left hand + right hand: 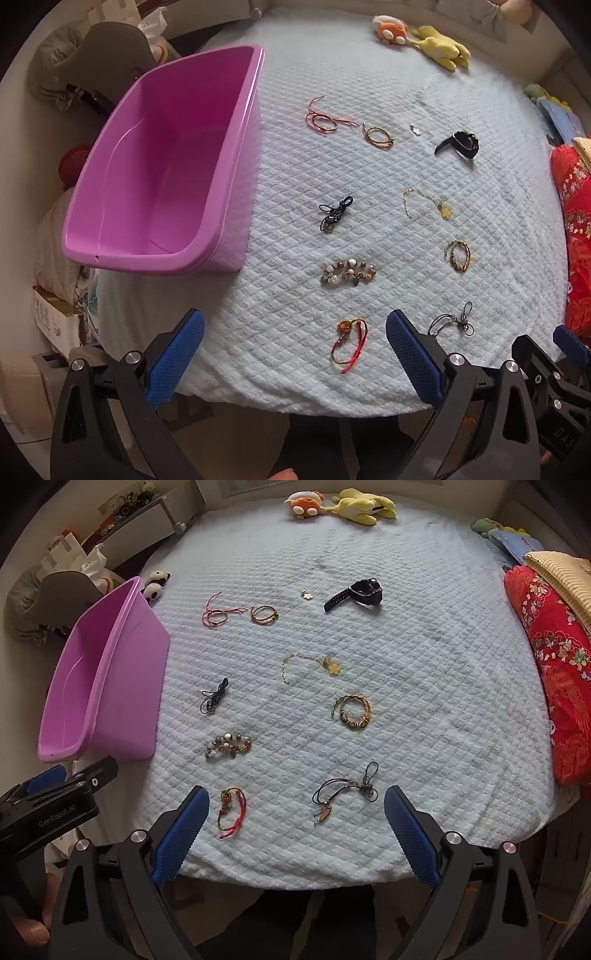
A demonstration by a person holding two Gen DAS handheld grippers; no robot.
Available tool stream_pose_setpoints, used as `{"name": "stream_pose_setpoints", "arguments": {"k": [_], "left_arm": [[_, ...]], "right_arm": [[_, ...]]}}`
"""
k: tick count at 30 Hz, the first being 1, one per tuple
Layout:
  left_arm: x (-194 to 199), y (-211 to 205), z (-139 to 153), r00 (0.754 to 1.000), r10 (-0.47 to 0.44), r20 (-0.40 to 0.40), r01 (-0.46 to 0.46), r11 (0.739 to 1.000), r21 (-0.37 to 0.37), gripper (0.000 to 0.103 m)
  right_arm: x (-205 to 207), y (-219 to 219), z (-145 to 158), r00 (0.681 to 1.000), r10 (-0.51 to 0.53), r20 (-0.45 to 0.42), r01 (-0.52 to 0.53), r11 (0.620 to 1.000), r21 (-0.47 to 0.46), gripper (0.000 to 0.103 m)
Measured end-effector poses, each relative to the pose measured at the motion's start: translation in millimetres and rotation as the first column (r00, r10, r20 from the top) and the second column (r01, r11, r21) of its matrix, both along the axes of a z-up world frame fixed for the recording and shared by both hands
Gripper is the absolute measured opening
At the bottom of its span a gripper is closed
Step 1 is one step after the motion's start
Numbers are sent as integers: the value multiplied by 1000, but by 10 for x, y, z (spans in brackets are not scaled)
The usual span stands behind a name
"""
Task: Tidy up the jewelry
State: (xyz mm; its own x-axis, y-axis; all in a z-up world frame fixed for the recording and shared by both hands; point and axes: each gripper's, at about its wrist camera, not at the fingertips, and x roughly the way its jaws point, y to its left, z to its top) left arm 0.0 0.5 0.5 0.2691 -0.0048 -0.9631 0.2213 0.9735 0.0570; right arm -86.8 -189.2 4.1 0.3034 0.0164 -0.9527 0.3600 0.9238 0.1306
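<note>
Looking down, we see the red string bracelet (349, 341) lying on the bed (480, 229) between our left tool (295, 354) pads, both tools wide and empty; the purple bin (162, 166) sits left.

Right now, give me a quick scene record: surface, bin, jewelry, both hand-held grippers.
surface: pale blue quilted blanket
bin: purple tub, left side, nothing visible inside
jewelry: ten pieces loose on the blanket, none in the tub
nearest pieces: red cord bracelet, black cord necklace
left hand-held gripper: open, holding nothing
right hand-held gripper: open, holding nothing
</note>
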Motion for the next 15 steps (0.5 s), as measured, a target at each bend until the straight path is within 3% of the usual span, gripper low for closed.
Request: {"name": "stream_pose_setpoints", "arguments": {"k": [15], "left_arm": [[-52,-32,43,1000,-14,27,14,1000,3,97]], "right_arm": [[22,-22,16,1000,-5,2,5,1000,-6,91]]}}
